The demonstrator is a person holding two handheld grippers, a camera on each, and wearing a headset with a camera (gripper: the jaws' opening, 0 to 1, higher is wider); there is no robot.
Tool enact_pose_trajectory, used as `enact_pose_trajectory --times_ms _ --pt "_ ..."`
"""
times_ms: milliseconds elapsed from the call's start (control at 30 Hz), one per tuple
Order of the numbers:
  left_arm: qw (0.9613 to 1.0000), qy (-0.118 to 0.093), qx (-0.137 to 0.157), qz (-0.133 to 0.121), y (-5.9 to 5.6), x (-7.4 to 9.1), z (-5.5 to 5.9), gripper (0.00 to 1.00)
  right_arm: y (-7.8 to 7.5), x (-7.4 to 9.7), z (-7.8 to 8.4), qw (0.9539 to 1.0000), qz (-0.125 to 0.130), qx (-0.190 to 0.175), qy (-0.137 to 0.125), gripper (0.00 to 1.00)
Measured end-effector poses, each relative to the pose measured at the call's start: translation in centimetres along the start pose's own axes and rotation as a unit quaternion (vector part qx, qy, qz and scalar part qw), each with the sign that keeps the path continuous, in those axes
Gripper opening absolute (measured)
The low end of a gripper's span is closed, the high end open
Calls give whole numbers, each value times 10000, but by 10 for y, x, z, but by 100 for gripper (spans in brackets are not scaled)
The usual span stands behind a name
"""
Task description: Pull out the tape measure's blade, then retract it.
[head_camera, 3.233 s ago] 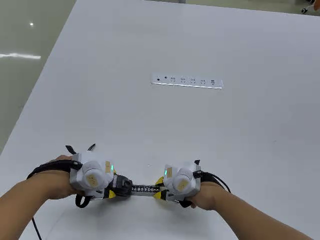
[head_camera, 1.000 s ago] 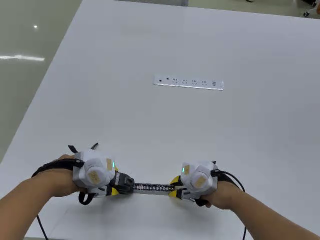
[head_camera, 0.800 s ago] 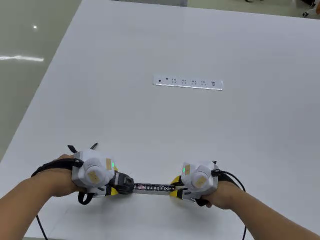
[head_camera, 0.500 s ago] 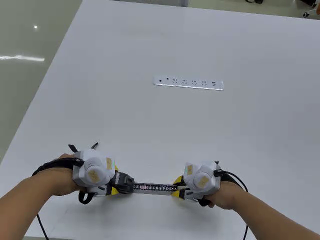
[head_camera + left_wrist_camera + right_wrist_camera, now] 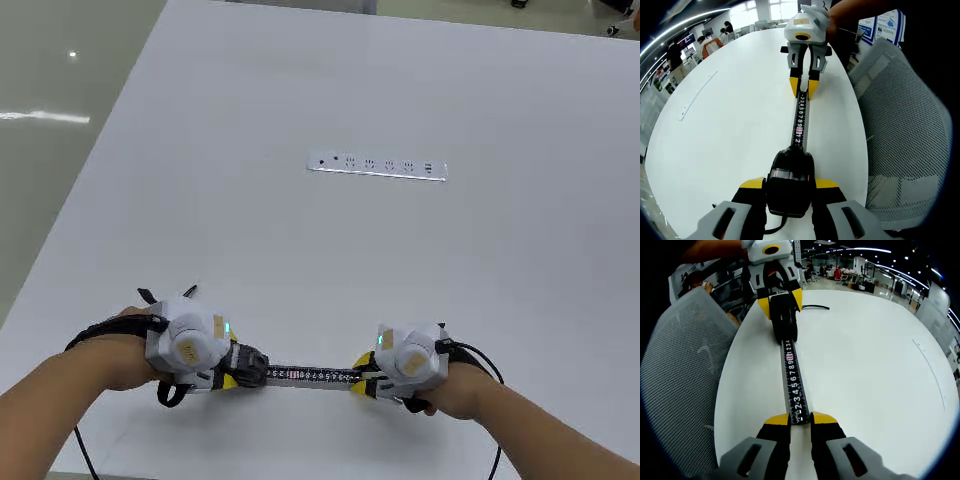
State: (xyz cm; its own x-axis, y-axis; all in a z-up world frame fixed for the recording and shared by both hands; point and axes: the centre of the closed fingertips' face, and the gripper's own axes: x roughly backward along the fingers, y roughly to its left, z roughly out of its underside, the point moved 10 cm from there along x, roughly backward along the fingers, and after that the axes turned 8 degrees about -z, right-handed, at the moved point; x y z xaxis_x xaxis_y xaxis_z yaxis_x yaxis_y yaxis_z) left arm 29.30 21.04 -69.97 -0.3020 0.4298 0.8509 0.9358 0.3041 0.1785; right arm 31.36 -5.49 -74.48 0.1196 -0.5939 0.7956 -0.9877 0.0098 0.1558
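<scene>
Left forearm (image 5: pixel 55 400) and right forearm (image 5: pixel 535 435) reach in from the bottom edge. The left hand-held gripper (image 5: pixel 236 366) and right hand-held gripper (image 5: pixel 357 373) point at each other, level and apart. Left jaws clamp the tape measure (image 5: pixel 251 368); right jaws pinch its blade (image 5: pixel 305 376) tip.

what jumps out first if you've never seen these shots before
The eye lands on the black tape measure case, clamped in the left hand-held gripper near the table's front edge. Its numbered blade is stretched straight across to the right hand-held gripper, which pinches the tip. Farther back, a white power strip lies mid-table.
</scene>
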Motion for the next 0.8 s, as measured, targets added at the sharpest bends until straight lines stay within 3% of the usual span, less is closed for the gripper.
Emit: enact_pose_trajectory --times_ms 800 --pt "10000 10 6 5 0 0 1 31 -1 9 14 10000 41 -90 2 13"
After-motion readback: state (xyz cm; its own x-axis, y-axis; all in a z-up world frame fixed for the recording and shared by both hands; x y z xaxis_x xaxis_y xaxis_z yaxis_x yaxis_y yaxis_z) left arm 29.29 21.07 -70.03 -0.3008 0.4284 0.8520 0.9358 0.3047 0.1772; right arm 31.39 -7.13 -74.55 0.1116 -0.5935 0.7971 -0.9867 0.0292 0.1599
